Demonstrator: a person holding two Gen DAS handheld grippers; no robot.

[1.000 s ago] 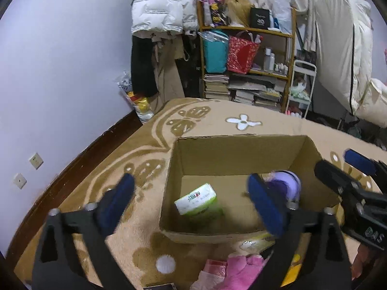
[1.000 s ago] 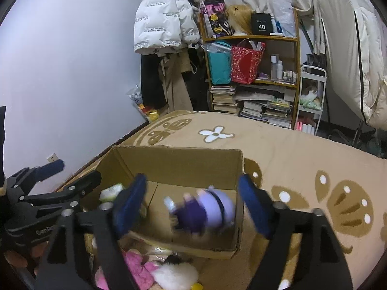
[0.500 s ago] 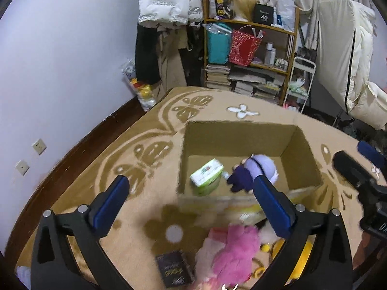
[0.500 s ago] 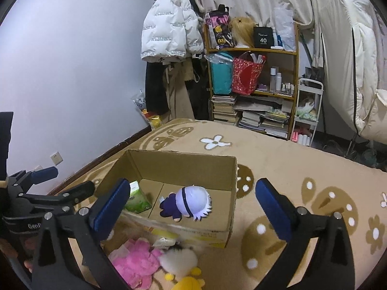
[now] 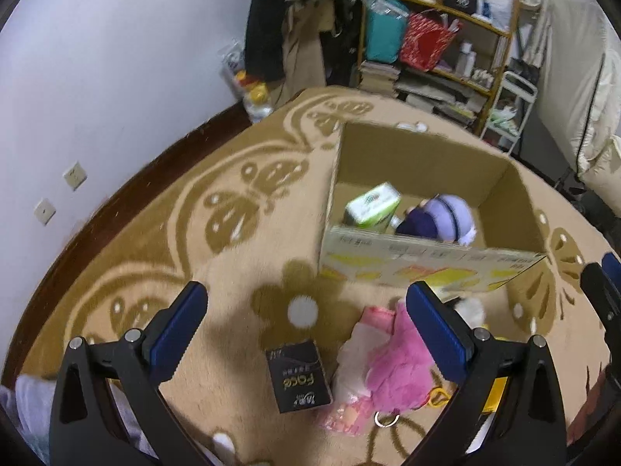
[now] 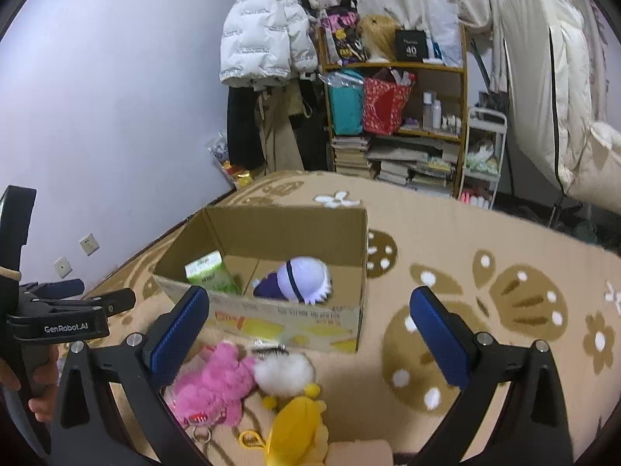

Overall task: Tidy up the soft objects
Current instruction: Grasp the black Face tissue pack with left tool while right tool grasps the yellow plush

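An open cardboard box [image 5: 434, 262] [image 6: 287, 322] stands on the carpet. Inside it lie a purple and white plush doll [image 5: 446, 219] [image 6: 299, 281] and a green tissue pack [image 5: 372, 204] [image 6: 209, 273]. On the carpet in front of the box lie a pink plush [image 5: 392, 369] [image 6: 213, 382], a white fluffy plush [image 6: 285, 372] and a yellow plush [image 6: 299, 427]. My left gripper [image 5: 306, 330] is open and empty, above the carpet near the pink plush. My right gripper [image 6: 310, 334] is open and empty, above the plush pile.
A black "Face" packet [image 5: 299, 376] lies on the carpet left of the pink plush. A wooden shelf [image 6: 396, 116] with bags and books stands at the far wall beside hanging coats [image 6: 264, 39]. A white wall [image 5: 97, 77] runs along the left.
Both grippers have pulled back and away from the box, staying open. The purple doll, let go a second ago, now rests in the box. The plush pile has come into view.
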